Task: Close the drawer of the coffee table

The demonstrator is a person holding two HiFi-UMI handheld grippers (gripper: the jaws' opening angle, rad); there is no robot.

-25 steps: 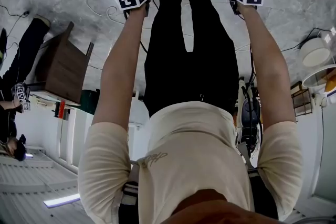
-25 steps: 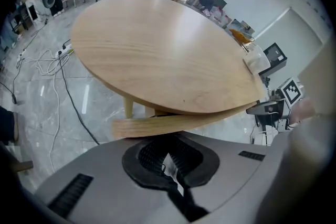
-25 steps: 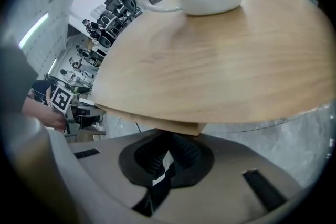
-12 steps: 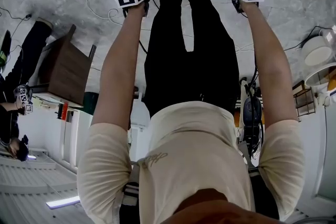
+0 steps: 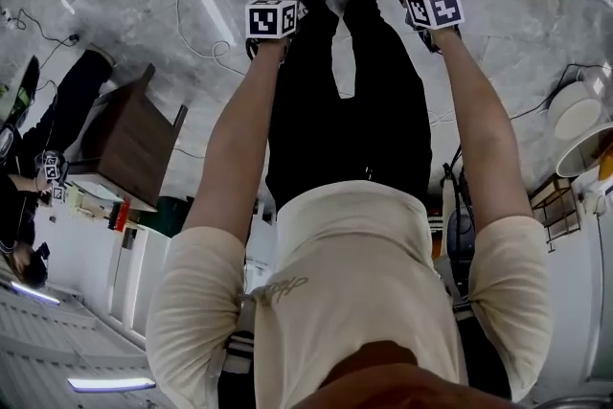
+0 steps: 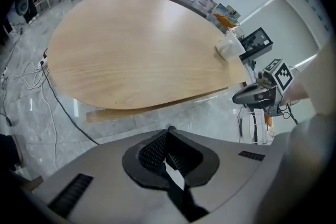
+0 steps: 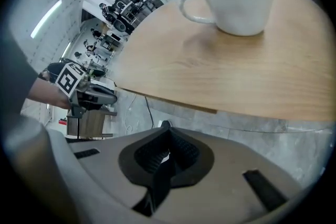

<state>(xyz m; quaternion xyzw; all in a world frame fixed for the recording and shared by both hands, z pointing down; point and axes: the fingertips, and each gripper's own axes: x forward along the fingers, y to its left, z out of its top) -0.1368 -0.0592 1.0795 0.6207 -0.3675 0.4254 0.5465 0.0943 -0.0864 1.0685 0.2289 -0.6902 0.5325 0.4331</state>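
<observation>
- Holds the left gripper [image 6: 169, 131] and the right gripper [image 7: 165, 126] out before the coffee table [image 6: 131, 50], each with jaws clenched on nothing.
- Hovers just short of the table's near edge, touching no part of it.
- Cannot pick out the drawer for certain; shows only a wooden strip [image 6: 105, 114] just beneath the top, probably its front.
- Judging from that: lower both grippers to the strip's level, set the shut tips against its face, one on each side of the middle, and press straight in and evenly so it does not skew.
- Go gently, lest the white cup [image 7: 236, 0] on top rattle.
- Finds no brand or label to read; only black-and-white square patterns on the marker cubes [image 5: 272, 17], and shirt script too blurred to read.
</observation>
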